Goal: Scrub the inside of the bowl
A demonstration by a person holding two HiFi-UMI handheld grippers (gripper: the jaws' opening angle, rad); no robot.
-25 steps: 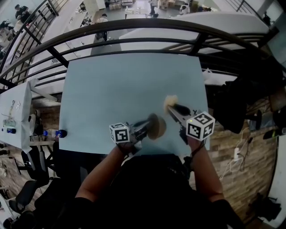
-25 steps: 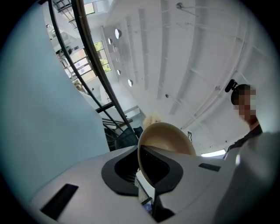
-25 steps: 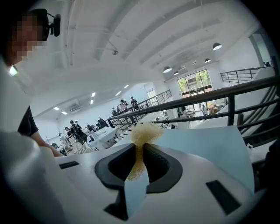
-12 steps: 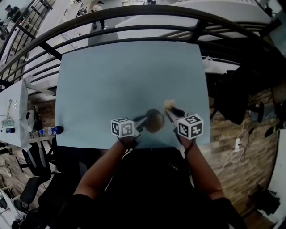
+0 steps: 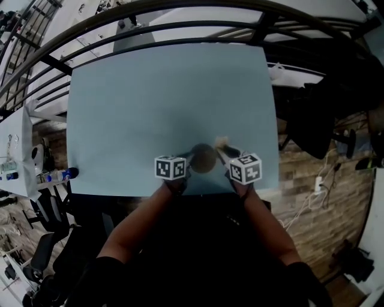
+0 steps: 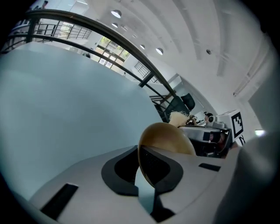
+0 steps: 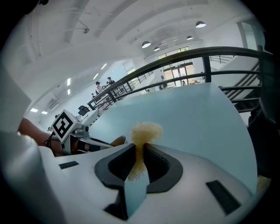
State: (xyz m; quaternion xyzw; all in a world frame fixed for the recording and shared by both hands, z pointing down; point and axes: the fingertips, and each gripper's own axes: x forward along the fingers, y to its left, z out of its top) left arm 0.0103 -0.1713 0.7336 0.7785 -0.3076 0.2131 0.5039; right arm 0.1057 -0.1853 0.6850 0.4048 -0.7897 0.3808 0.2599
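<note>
A small brown wooden bowl (image 5: 204, 159) hangs just over the near edge of the pale blue table (image 5: 150, 102). My left gripper (image 5: 191, 158) is shut on its rim; in the left gripper view the bowl (image 6: 168, 139) stands on edge between the pads, left gripper (image 6: 141, 162). Right of it, my right gripper (image 5: 223, 152) is shut on a tuft of yellow scrubbing sponge (image 5: 221, 143). In the right gripper view the sponge (image 7: 146, 131) sticks out past the right gripper (image 7: 139, 158), close beside the bowl (image 7: 118, 141). Sponge and bowl sit apart by a small gap.
A dark curved railing (image 5: 180, 18) runs past the table's far side. To the left stand a white side table (image 5: 15, 150) with small items and a bottle (image 5: 63, 175). Office chairs (image 5: 42, 252) sit on the floor at lower left.
Both grippers have come down and drawn in toward the table's near edge, carrying the bowl and the sponge. The sponge now sits closer to the bowl.
</note>
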